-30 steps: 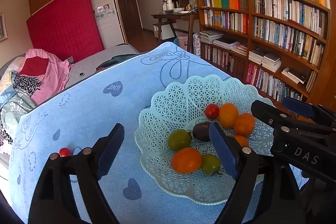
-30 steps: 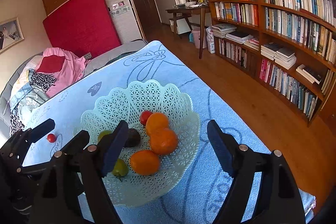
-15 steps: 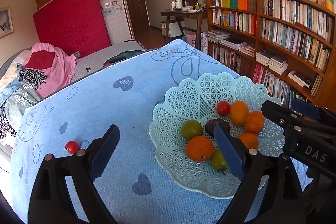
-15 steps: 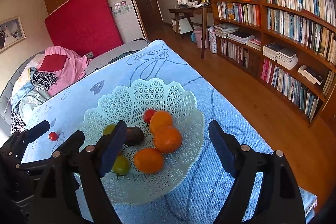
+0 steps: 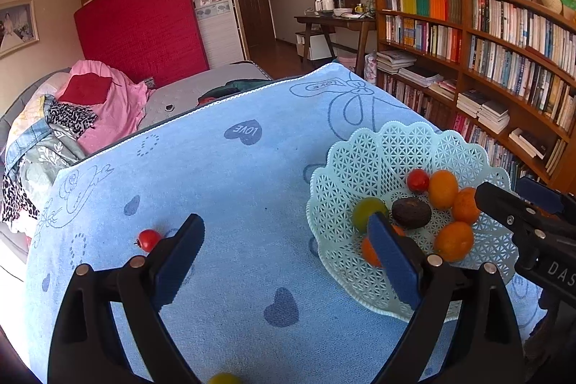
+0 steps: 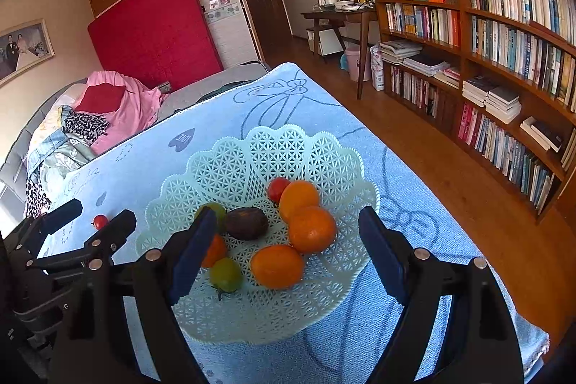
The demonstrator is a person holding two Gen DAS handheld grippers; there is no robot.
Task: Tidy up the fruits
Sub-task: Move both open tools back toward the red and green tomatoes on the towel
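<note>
The left hand-held gripper (image 5: 284, 251) is spread wide and holds nothing; it hovers above the light-blue towel-covered worktop (image 5: 234, 175). The right hand-held gripper (image 6: 284, 252) is likewise spread and empty, poised over the near part of the pale-green lattice plastic basket (image 6: 252, 146).

In the left wrist view, a yellow-green fruit (image 5: 224, 378) shows only partly at 6 o'clock, at the frame edge; its type cannot be told. A small red cherry tomato (image 5: 148, 239) lies loose on the towel at 9 o'clock, just beside the left finger tip and well apart from the basket at 3 o'clock.

Inside the basket lie orange citrus fruits (image 6: 311, 228), a dark brown oval fruit (image 6: 246, 222), green tomatoes (image 6: 225, 274) and a red tomato (image 6: 278, 188).

Judged next step: collect the loose tomato.

Hazards:
- The tomato is round; an off-centre closure can roll it toward the worktop edge at 9 o'clock.
- Excess squeeze can burst the skin.
- The two grippers are close together; a swing toward the basket can strike the right unit or tip the light basket.
</note>
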